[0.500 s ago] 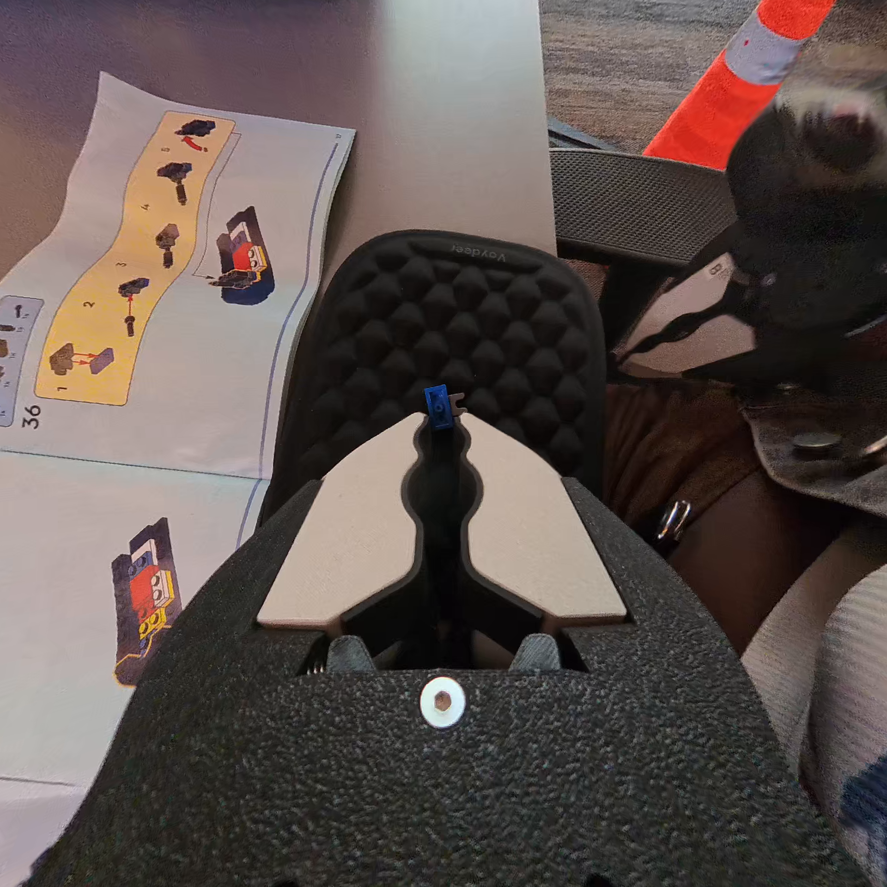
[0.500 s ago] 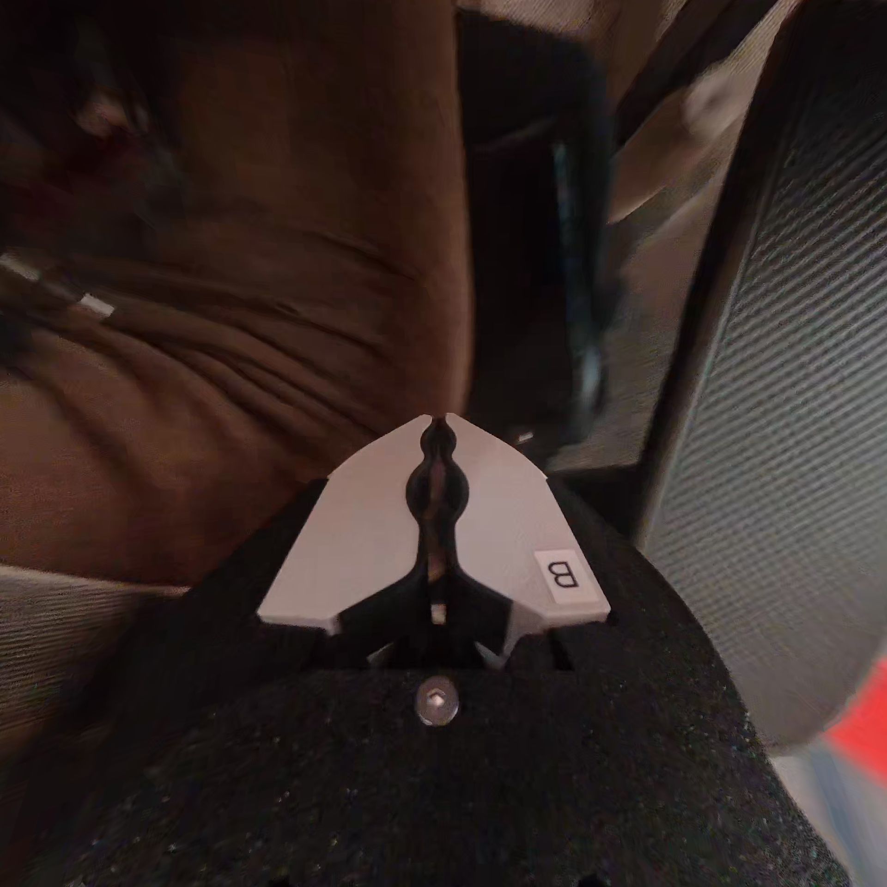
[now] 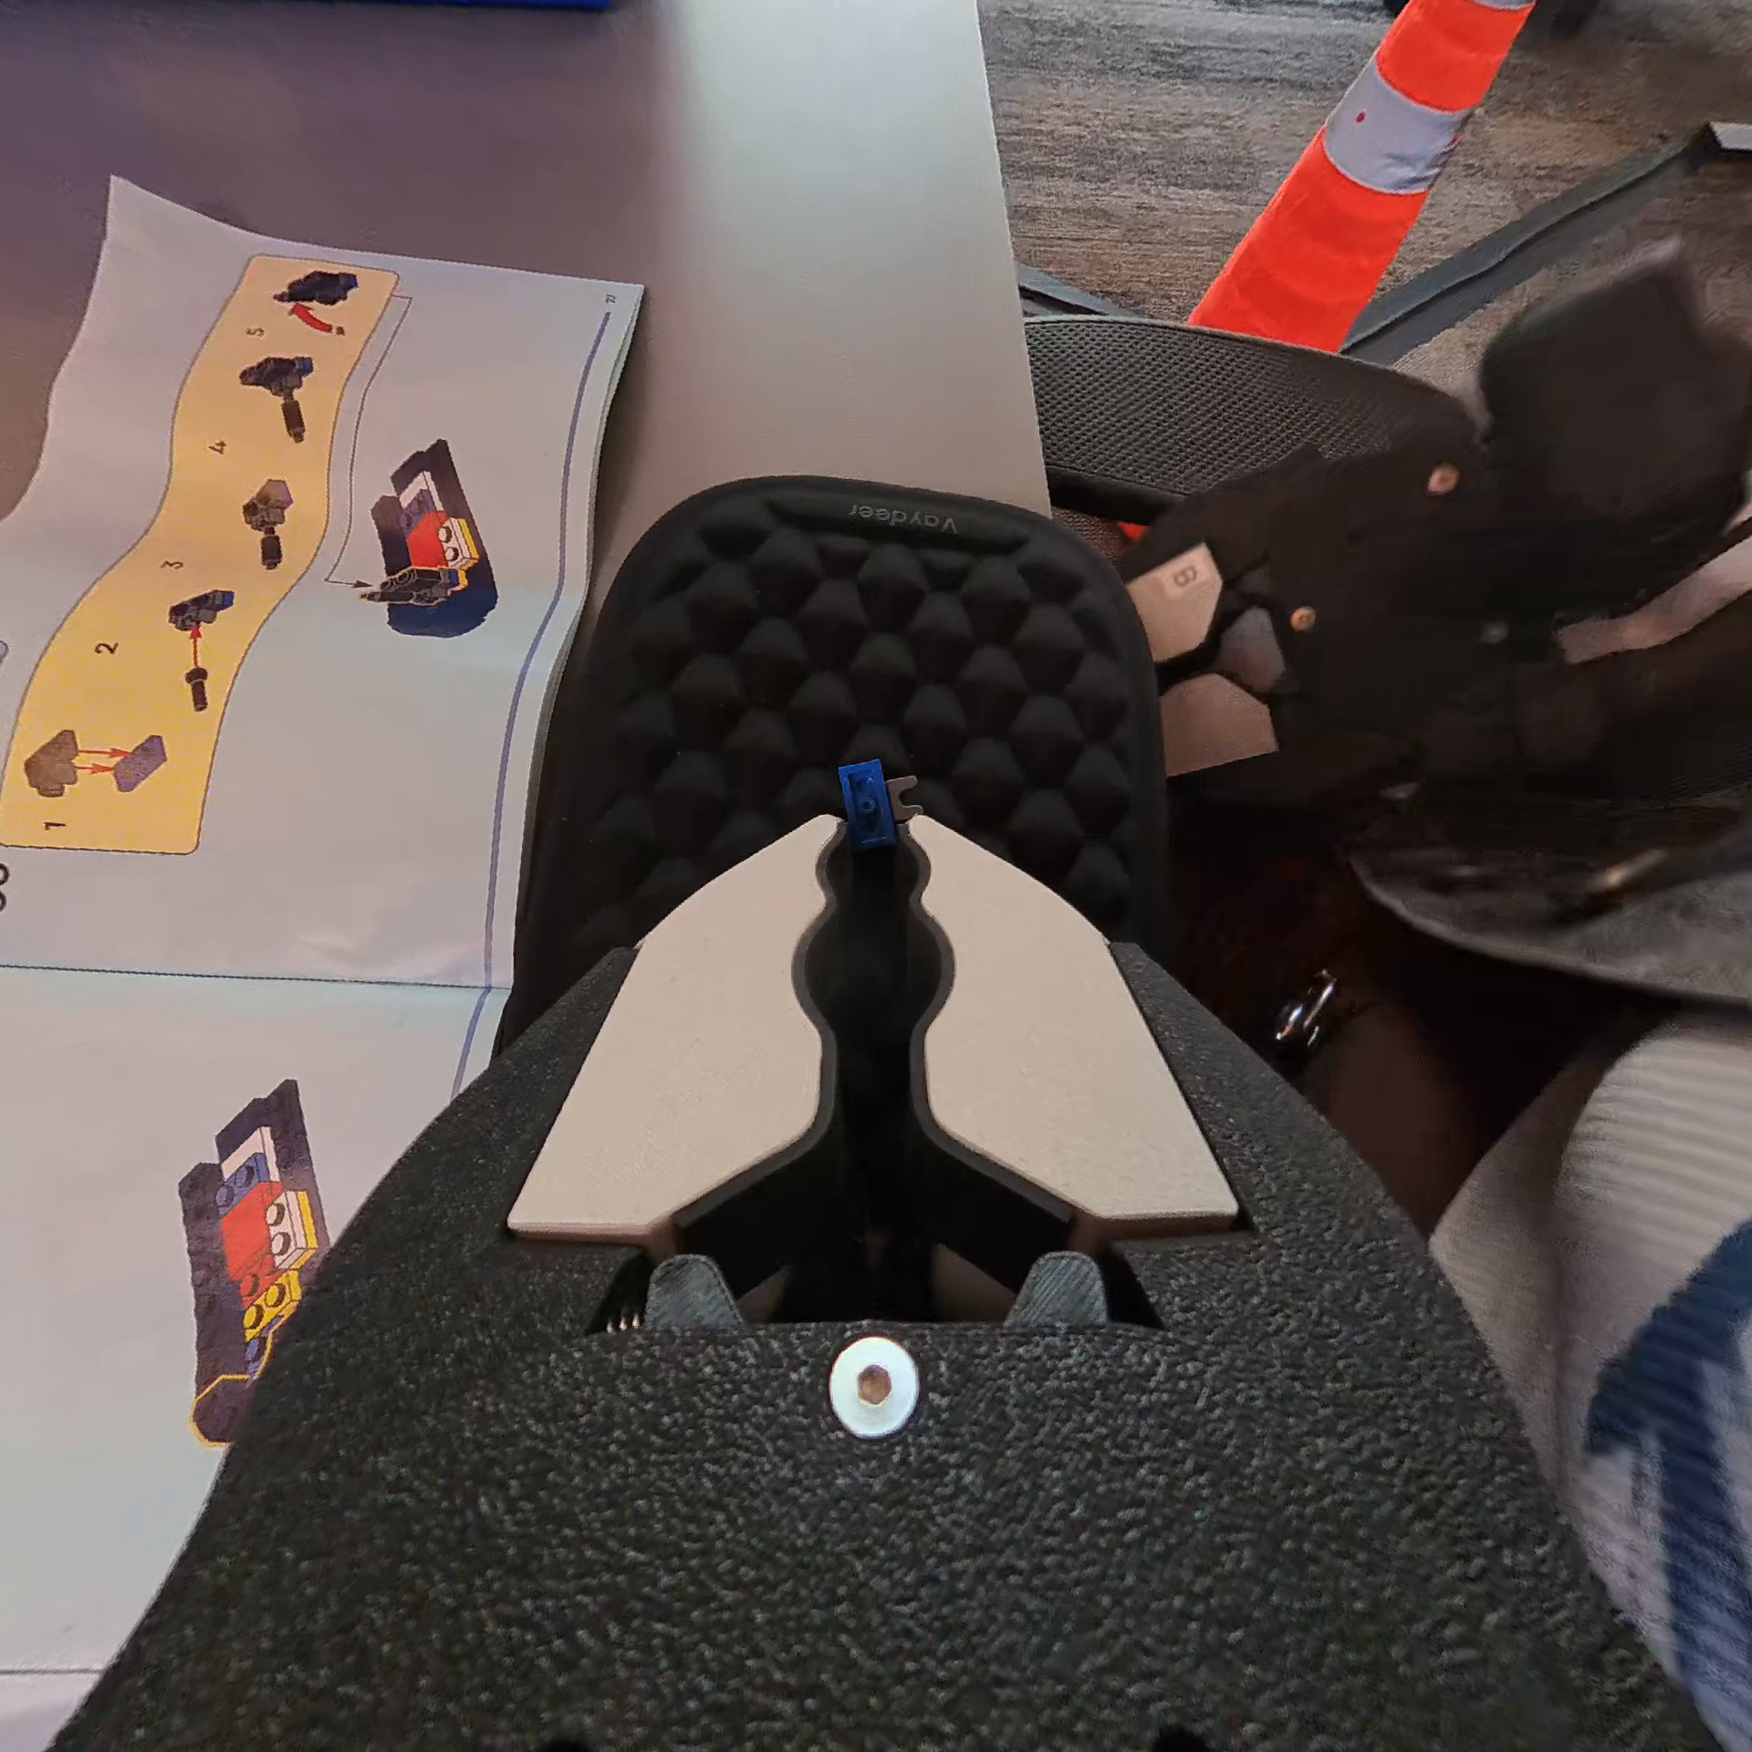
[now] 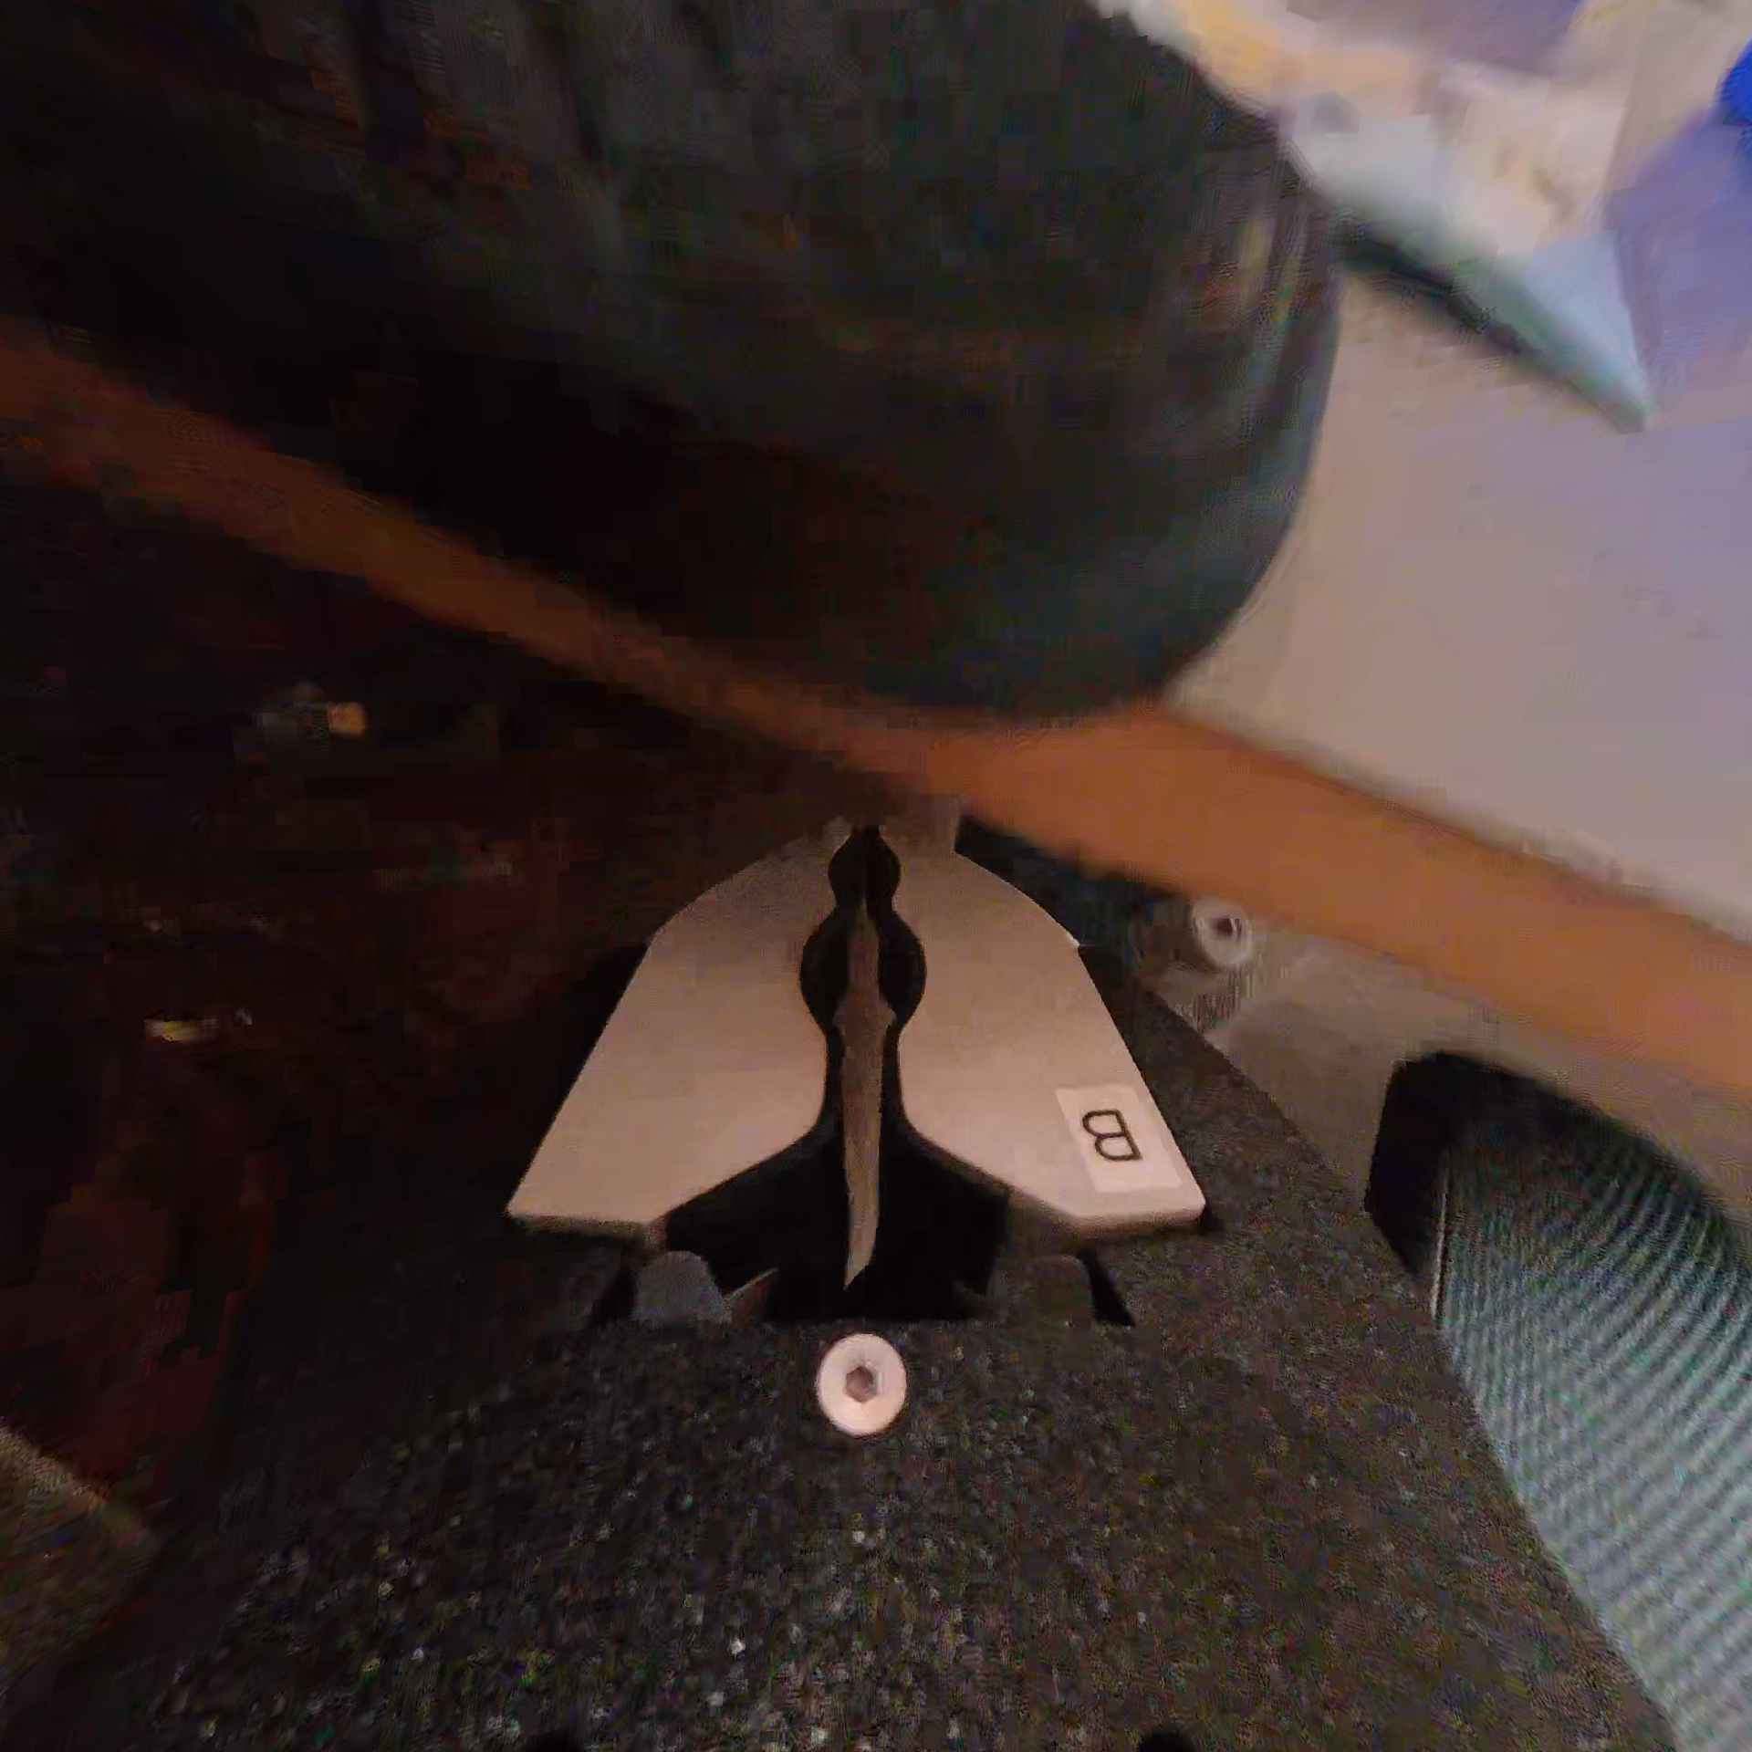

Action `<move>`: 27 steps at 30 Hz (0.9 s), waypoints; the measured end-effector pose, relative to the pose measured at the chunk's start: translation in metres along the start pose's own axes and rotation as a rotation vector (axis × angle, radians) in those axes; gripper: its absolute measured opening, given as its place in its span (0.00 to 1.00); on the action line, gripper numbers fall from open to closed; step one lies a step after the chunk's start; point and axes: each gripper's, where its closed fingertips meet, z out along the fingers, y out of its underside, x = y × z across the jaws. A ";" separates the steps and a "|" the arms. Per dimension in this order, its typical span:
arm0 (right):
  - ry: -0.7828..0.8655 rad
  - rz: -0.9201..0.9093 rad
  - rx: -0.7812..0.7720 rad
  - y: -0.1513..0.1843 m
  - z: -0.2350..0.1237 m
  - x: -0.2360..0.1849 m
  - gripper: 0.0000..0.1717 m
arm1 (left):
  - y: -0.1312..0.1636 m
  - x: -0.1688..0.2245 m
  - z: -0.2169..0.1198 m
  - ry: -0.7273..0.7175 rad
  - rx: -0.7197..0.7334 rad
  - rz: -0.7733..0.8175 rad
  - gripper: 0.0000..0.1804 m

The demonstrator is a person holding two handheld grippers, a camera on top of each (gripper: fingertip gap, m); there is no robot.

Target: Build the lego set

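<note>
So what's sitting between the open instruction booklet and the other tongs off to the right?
In the left wrist view, a black bumpy cushion pad lies between the booklet and the right tongs. The left tongs grip a small blue brick above it.

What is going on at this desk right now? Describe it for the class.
A person is working with two hand-held claws. The left claw pinches a small blue building-brick plate with a grey clip piece attached, held above a black bumpy wrist pad. An open instruction booklet lies on the grey table to the left. The right claw is shut with nothing visible in it, off the table's edge near the person's lap; its view is blurred. An orange traffic cone stands on the floor beyond.
</note>
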 end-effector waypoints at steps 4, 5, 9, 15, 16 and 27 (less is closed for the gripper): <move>-0.363 -0.297 -0.192 0.017 -0.020 -0.029 0.00 | 0.000 0.000 0.000 0.040 0.002 -0.047 0.05; -0.419 -0.426 -0.188 0.023 -0.032 -0.025 0.00 | -0.001 0.000 -0.001 0.053 0.006 -0.062 0.05; -0.696 -0.535 0.077 -0.023 -0.091 -0.021 0.01 | -0.001 0.000 -0.001 0.053 0.005 -0.061 0.05; -0.314 -0.116 0.582 -0.179 -0.092 0.081 0.05 | -0.012 -0.005 -0.007 0.069 0.058 -0.129 0.05; -0.243 -0.100 0.609 -0.191 -0.082 0.094 0.05 | -0.017 -0.009 -0.011 0.052 0.081 -0.126 0.05; -0.306 0.018 0.162 -0.188 0.108 0.103 0.52 | 0.006 -0.148 -0.162 -0.565 0.167 -0.310 0.05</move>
